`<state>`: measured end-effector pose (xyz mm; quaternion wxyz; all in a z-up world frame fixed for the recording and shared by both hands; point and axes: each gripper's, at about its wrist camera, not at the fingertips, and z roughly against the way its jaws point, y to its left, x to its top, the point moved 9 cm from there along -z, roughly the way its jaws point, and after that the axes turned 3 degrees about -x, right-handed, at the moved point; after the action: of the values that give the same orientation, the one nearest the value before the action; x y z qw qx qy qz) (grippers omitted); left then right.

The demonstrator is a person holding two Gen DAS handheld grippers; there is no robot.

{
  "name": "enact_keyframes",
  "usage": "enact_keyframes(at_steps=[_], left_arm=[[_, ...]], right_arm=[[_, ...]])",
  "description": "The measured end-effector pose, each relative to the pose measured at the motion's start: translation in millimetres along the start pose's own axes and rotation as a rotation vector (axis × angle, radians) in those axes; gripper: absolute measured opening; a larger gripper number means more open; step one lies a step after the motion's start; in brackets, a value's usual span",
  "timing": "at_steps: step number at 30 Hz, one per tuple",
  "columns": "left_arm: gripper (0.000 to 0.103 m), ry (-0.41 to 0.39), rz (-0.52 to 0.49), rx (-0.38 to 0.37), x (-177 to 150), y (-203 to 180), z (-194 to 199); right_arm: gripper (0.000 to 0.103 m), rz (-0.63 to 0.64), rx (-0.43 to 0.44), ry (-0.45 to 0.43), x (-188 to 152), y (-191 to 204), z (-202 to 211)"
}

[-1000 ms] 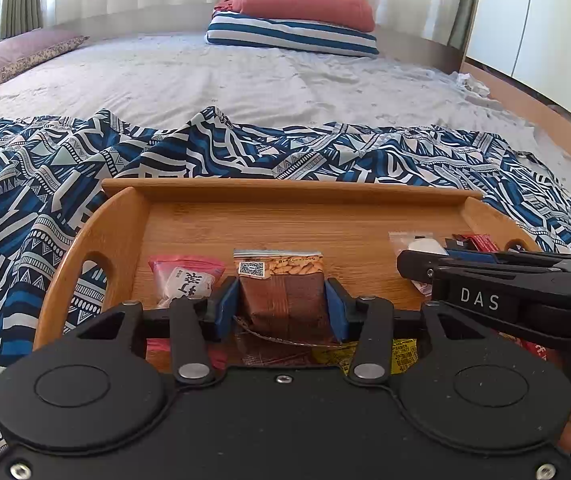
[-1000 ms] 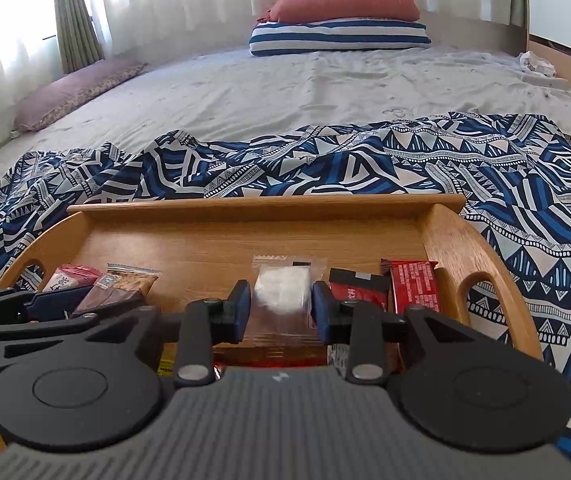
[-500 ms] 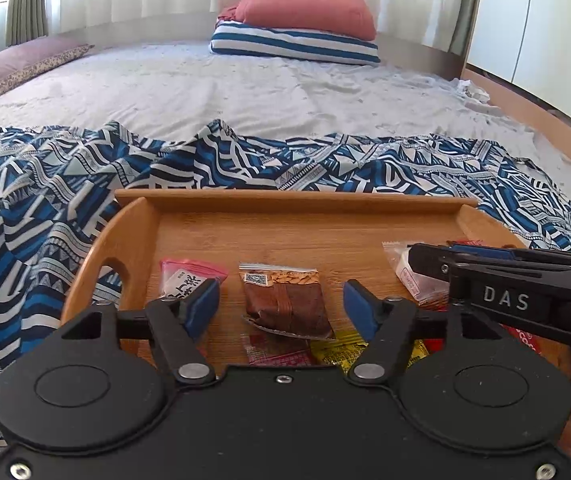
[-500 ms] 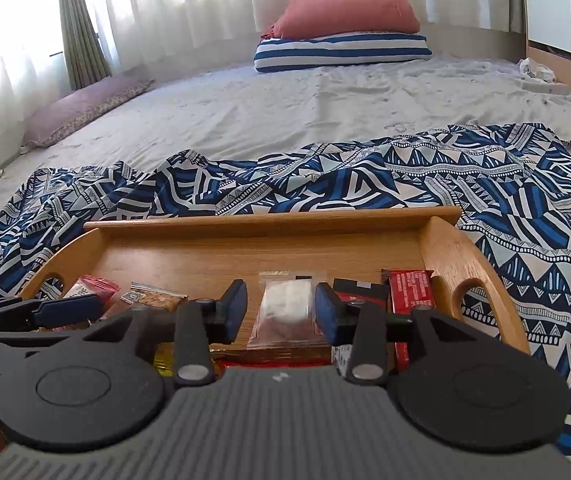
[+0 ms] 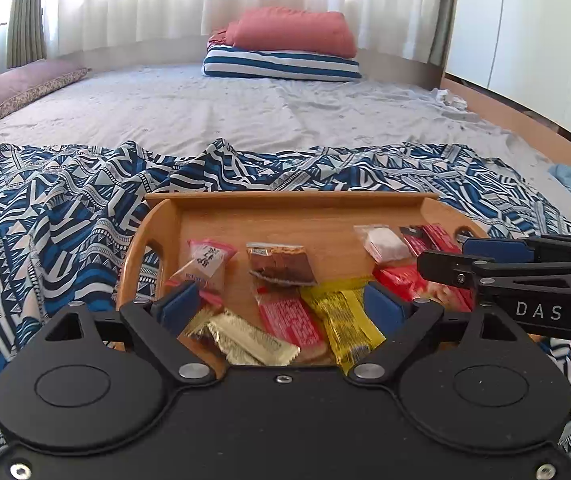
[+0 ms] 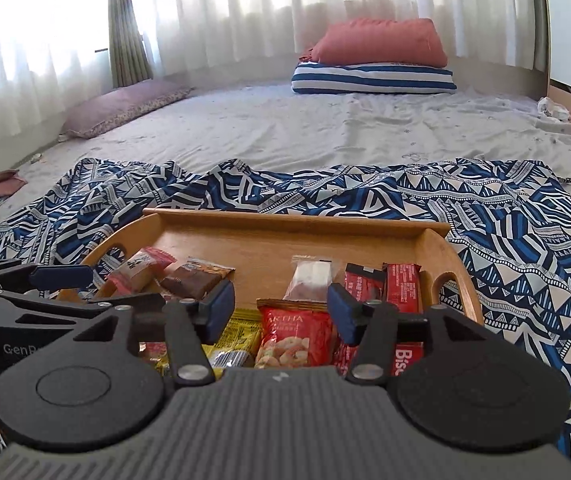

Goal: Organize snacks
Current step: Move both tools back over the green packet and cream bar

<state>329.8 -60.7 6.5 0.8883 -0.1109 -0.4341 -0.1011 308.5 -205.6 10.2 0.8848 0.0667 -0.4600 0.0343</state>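
A wooden tray (image 5: 285, 200) (image 6: 293, 220) lies on a blue patterned cloth and holds several snack packets. My left gripper (image 5: 281, 306) is open and empty, raised over the tray's near side. Beyond it lie a brown packet (image 5: 279, 266), a pink packet (image 5: 207, 262), a gold packet (image 5: 245, 338), a red bar (image 5: 291, 318) and a yellow packet (image 5: 343, 326). My right gripper (image 6: 281, 310) is open and empty above a red nut packet (image 6: 295, 336). A clear packet with white contents (image 6: 311, 276) and red bars (image 6: 401, 284) lie just beyond it.
The patterned cloth (image 5: 65, 220) is spread over a grey bed (image 5: 245, 120). A red pillow on a striped pillow (image 5: 285, 52) lies at the far end, a purple pillow (image 5: 17, 88) at the left. White cupboards (image 5: 525, 20) stand on the right.
Both grippers opened, let go of their packets and drew back and up from the tray. The brown packet and the clear packet now lie on the tray.
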Motion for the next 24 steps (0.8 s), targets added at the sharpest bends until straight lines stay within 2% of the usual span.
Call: enact_keyframes(at_steps=[13, 24], left_arm=[[0.092, 0.009, -0.033, -0.026, -38.3, -13.7, 67.2], [0.093, 0.035, -0.076, -0.066, -73.1, -35.4, 92.2]], right_arm=[[0.075, 0.046, 0.018, -0.012, -31.0, 20.8, 58.8], [0.077, 0.058, 0.006, 0.015, -68.0, 20.2, 86.2]])
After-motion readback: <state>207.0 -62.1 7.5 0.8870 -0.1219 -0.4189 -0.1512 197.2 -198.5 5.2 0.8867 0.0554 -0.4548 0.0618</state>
